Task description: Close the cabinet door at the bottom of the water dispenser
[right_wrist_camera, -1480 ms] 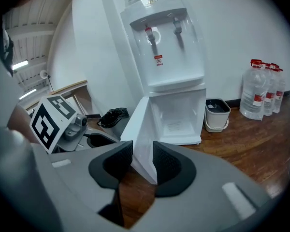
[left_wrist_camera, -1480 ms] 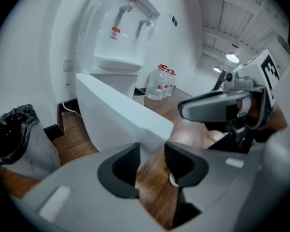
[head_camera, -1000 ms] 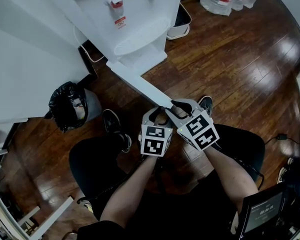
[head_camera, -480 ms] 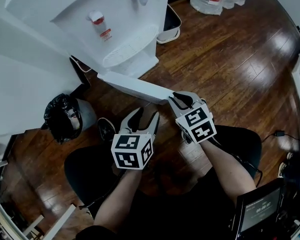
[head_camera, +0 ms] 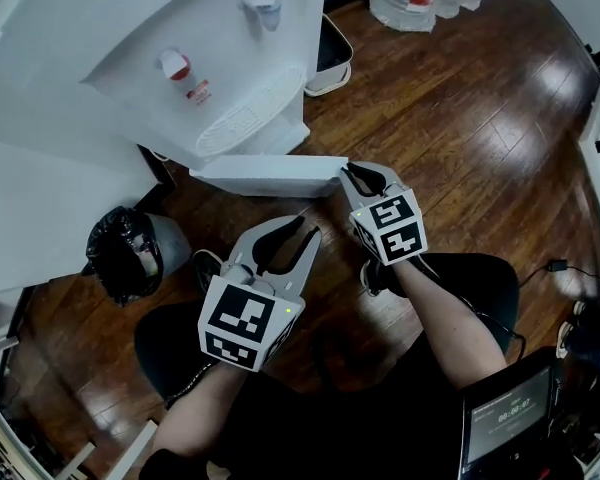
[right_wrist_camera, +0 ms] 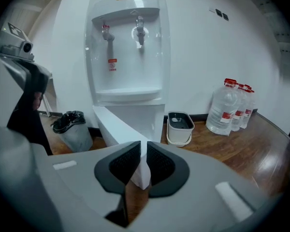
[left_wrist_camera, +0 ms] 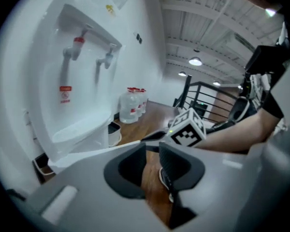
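Moved: left gripper (head_camera: 310,227) has risen away from the cabinet door (head_camera: 265,176), and the door has swung nearer to the water dispenser (head_camera: 210,68).
Left jaws: closing, with nothing between them, only floor (head_camera: 460,118) behind.
Right gripper (head_camera: 348,172): tips against the door's free end; jaws closing, almost together.
Door: not yet shut, standing out from the dispenser's base.

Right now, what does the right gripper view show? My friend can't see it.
The right gripper is closing its jaws on the free edge of the white cabinet door, which stands swung out from the foot of a white water dispenser. A black-bagged bin sits left of it, water bottles right.
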The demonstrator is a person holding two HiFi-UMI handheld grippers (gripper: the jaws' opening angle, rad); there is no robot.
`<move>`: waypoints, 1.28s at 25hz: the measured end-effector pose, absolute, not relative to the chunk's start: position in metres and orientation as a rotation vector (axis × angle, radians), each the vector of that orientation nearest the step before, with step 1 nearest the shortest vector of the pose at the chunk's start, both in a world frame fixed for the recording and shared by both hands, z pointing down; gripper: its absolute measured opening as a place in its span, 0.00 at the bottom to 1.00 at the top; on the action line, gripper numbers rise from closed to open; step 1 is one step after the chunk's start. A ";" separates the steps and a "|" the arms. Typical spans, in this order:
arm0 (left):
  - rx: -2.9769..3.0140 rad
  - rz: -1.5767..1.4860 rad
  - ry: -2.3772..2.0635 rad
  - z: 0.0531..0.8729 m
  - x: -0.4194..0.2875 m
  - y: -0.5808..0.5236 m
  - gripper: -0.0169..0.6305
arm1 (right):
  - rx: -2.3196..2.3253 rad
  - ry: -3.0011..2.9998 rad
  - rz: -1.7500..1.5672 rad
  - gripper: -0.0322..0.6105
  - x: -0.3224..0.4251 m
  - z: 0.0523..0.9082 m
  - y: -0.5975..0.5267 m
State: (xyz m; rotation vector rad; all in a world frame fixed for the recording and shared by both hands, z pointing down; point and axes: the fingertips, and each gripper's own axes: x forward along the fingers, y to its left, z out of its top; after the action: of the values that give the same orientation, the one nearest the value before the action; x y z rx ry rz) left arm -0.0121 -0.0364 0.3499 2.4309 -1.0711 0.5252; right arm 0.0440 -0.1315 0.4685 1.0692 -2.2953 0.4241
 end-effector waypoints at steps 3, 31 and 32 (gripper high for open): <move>2.504 0.529 -0.929 0.346 0.004 -0.042 0.18 | 1.119 -2.300 0.428 0.10 0.045 0.469 -0.153; 2.395 0.432 -0.868 0.380 -0.015 -0.041 0.17 | 1.734 -2.535 0.393 0.18 0.055 0.459 -0.225; 2.397 0.425 -0.868 0.378 -0.015 -0.041 0.17 | 1.771 -2.538 0.402 0.18 0.055 0.459 -0.222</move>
State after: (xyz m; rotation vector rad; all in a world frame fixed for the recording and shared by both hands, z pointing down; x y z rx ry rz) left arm -0.0151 -0.0406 0.3782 2.3966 -0.8681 0.4254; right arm 0.0553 -0.2224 0.4585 1.7707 -2.5381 0.4021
